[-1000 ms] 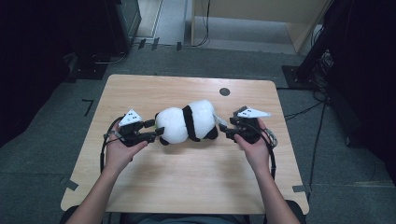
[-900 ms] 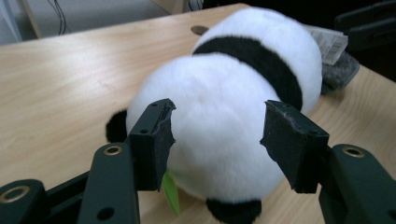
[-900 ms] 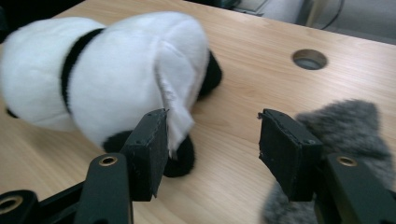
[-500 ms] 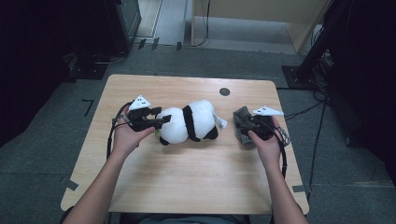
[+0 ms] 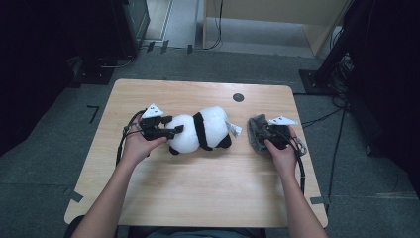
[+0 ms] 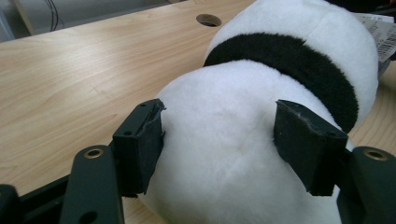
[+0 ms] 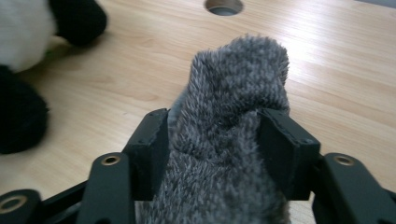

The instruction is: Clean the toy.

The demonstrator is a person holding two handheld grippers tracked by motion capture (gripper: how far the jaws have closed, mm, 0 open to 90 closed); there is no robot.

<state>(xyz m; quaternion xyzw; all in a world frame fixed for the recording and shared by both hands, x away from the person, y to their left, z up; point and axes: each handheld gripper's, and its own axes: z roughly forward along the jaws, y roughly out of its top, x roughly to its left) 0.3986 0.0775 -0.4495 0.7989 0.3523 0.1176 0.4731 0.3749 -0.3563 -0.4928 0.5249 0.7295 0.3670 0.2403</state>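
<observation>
From the high view, a black-and-white plush panda (image 5: pixel 200 131) lies on its side mid-bench (image 5: pixel 198 198), the left claw (image 5: pixel 173 131) at its white end, the right claw (image 5: pixel 257 133) holding a grey fuzzy knitted cloth (image 5: pixel 255 135) just beside the panda. In the left gripper view the jaws, just opened wider, straddle the plush without visibly squeezing it. In the right gripper view the pads clench the cloth; best keep that hold firm and low.

panda toy (image 6: pixel 261 140): far end cut off beyond left tool | grey knit piece (image 7: pixel 229 140): near end hidden under right tool
</observation>
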